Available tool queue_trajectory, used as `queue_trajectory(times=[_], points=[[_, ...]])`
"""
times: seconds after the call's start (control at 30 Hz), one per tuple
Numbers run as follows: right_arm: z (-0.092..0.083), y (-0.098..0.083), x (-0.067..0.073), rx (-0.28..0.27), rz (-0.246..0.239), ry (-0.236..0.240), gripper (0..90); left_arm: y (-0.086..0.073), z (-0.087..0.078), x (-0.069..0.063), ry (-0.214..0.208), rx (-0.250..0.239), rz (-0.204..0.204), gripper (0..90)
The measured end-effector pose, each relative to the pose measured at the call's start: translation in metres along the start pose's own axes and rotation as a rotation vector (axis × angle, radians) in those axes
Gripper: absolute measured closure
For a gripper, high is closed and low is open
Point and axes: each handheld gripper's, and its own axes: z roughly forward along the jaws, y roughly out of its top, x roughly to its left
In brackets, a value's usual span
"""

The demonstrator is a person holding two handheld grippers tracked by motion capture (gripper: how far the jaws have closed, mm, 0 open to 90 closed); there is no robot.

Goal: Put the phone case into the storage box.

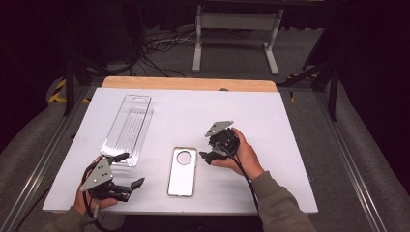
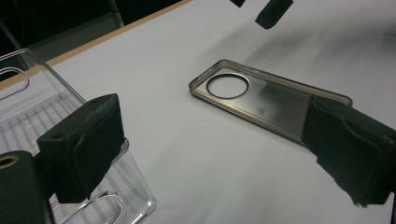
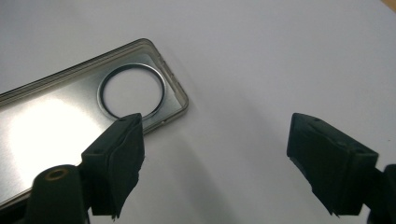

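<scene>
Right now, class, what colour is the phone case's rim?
The phone case rim is smoky grey and see-through, best seen in the left gripper view.

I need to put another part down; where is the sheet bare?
Bare: the far right of the white sheet, beyond the right claw. Crowded: near left, with clear tray, phone case and left claw.

high: overhead, forward-down | tongs views: close, sharing phone case [image 2: 261, 95]

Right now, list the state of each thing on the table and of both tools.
Phone case: lying flat on the white sheet, free of both tools.
Clear plastic tray: empty, flat on the sheet.
Left tool: open, holding nothing.
Right tool: open, holding nothing, beside the phone case.
</scene>
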Motion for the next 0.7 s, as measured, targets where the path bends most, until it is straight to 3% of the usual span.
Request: queue_trajectory(times=[0.13,0.17,0.3,0.6,0.7], points=[[0.015,0.011,-0.012,0.042,0.037,0.031,19.7,0.000,0.001,0.000,-0.012,0.004,-0.003,6.7],[0.023,0.017,-0.015,0.079,0.033,0.034,19.7,0.000,0.001,-0.001,-0.014,0.005,0.002,6.7],[0.034,0.025,-0.015,0.120,0.028,0.037,20.8,0.000,0.001,0.000,-0.014,0.003,0.001,6.7],[0.053,0.040,-0.011,0.193,0.011,0.092,26.3,0.000,0.001,0.000,-0.021,0.009,0.006,6.7],[0.060,0.045,-0.007,0.233,-0.016,0.110,30.5,0.000,0.001,0.000,-0.024,0.010,0.006,6.7]])
